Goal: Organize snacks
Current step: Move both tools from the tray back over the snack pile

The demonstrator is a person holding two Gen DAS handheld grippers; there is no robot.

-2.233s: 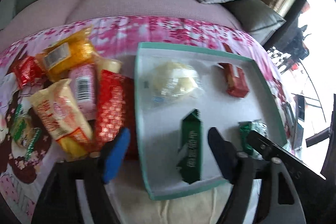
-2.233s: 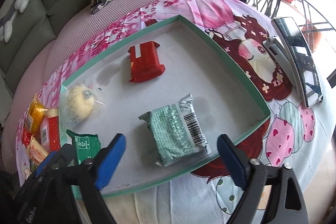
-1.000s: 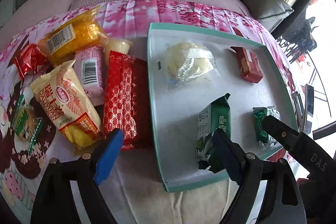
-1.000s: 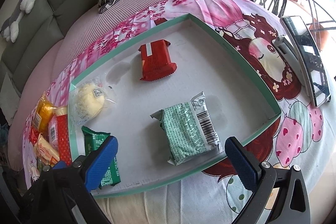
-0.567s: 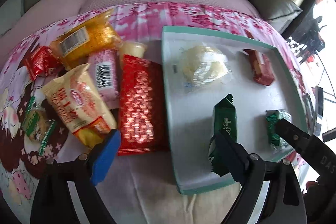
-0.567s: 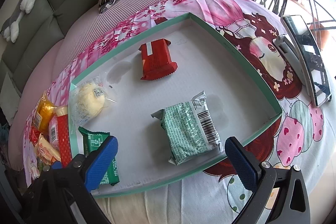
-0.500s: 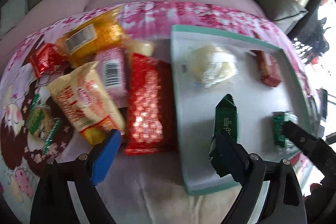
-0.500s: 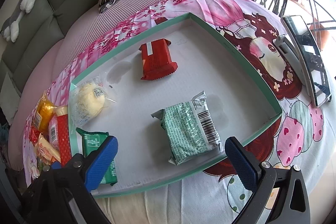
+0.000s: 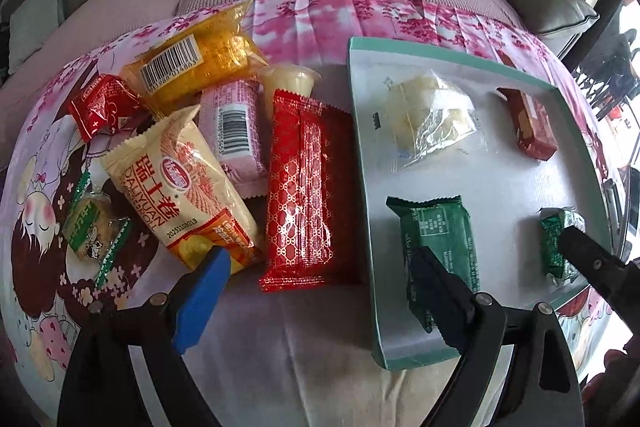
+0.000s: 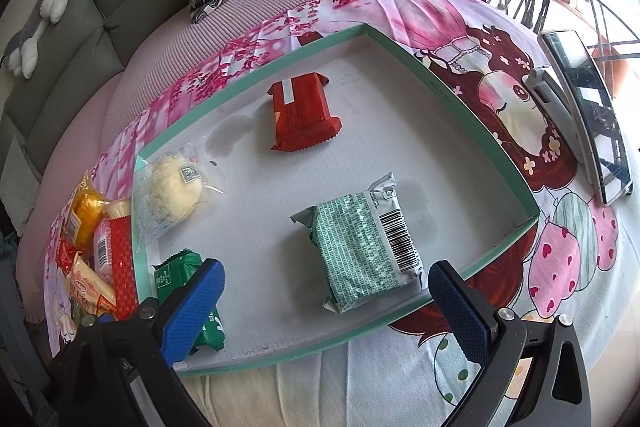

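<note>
Released green packet (image 9: 438, 247) now lies flat; left claw (image 9: 316, 291) spread wide, empty

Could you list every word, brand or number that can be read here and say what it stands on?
"DALIYUAN" and "2025103G13": on the cream-yellow snack packet, beside large Chinese characters.
Barcode digits on the orange packet: too blurred to read.
Print on the dark green packet in the tray: too small.

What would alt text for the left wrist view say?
An open left gripper hovers over a long red packet among piled snacks, beside a teal-rimmed tray holding four wrapped snacks.
</note>
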